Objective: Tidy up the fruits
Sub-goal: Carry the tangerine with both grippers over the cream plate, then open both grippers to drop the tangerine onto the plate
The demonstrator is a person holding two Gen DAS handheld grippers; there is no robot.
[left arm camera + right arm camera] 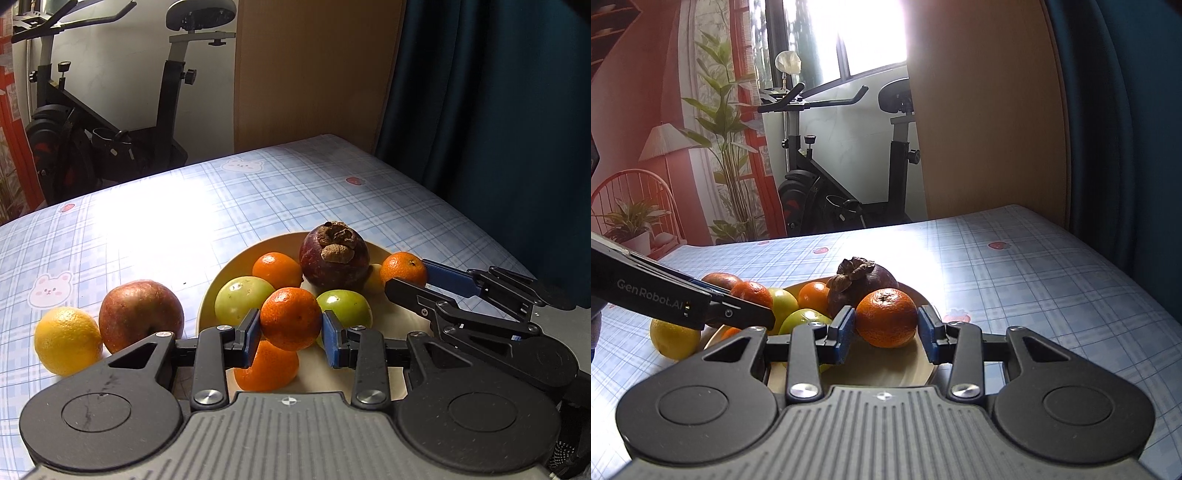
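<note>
1. Fruit fills a yellow bowl [221, 280] on the checked counter [147, 221]; the bowl serves as landmark.
2. Inside the bowl lie a mangosteen [334, 254] at the back, two green fruits [242, 299] in front of it, and several tangerines.
3. The left gripper [290, 328] has its jaws closed narrow on a tangerine [290, 317], blue pads pressing both sides, above the bowl's near part.
4. Another tangerine [266, 369] sits directly below the held one, inside the bowl near its front rim.
5. The right gripper [886, 328] clamps a second tangerine [886, 317] between its pads, over the bowl's right rim.
6. In the left wrist view that same fruit [403, 268] shows at the bowl's right edge, beside the mangosteen.
7. An apple [140, 314] rests on the counter just left of the bowl, outside it.
8. A lemon [68, 339] touches the apple, farther left from the bowl.
9. An exercise bike [110, 122] stands beyond the counter, well behind the bowl.
</note>
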